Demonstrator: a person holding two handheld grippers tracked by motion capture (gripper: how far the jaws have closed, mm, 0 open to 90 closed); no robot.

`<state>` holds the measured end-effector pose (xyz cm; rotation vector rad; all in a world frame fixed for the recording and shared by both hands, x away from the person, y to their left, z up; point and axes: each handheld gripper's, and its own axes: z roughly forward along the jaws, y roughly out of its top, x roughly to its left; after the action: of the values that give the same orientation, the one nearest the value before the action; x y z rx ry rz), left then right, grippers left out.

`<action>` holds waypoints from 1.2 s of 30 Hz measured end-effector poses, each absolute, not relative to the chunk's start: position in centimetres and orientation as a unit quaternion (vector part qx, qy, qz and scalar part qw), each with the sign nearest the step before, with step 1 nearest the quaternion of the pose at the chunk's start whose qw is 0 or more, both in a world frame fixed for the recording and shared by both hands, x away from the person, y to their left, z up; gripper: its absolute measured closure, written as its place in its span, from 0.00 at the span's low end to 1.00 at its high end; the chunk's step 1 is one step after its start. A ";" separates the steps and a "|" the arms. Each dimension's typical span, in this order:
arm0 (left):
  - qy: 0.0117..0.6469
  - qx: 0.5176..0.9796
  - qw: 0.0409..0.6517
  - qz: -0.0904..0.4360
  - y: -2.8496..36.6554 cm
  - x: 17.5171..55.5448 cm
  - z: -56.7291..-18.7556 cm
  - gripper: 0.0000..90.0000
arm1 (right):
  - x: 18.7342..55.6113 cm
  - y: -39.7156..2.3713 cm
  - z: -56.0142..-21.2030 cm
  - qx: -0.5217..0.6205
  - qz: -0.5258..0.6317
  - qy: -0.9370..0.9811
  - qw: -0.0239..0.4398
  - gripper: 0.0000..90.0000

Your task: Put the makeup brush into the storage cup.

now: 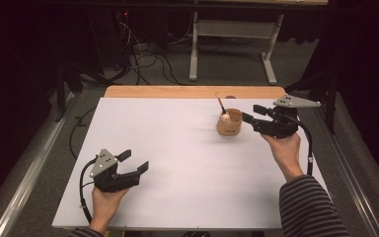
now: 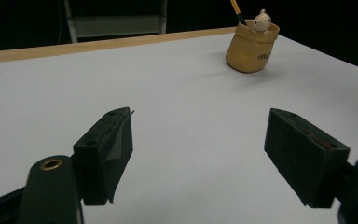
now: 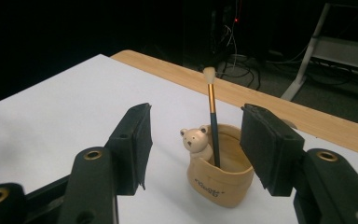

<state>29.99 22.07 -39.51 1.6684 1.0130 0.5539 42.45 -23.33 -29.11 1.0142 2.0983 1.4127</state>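
- Over at the far right of the white worktop (image 1: 177, 168), the right gripper (image 1: 250, 113) hangs just beside one tan cup (image 1: 228, 123), fingers pointing at it from the right.
- Right gripper view: the cup (image 3: 220, 179) sits a little beyond the two black fingers (image 3: 133, 144), framed in the gap between them, not touched by either one.
- Those fingers stand apart, with nothing held and the gap wider than the cup.
- Inside the cup: one paintbrush (image 3: 212, 121), upright with its pale bristles on top, and one small bear figure (image 3: 196, 142) peeking over the rim beside it.
- Near the front left, the left gripper (image 1: 134, 162) sits low over bare worktop, well apart from the cup.
- Left gripper view: its fingers (image 2: 107, 149) spread wide with nothing between them, and the cup (image 2: 251, 49) far off toward the worktop's back edge.
- Count: two grippers, one cup, one brush, one bear.
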 end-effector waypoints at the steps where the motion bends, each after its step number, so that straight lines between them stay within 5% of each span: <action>1: 0.424 0.697 0.529 0.232 22.1 30.0 -39.5 0.27 | 42.0 -23.6 -29.0 0.361 0.510 0.753 0.208 0.50; 36: 0.424 0.695 0.532 0.233 22.2 29.9 -39.5 0.27 | 36.7 -25.8 -30.1 0.349 0.552 0.731 0.198 0.51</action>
<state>29.89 22.16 -39.47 1.6573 1.0117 0.5551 36.73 -25.81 -30.13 0.9772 2.0450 1.5443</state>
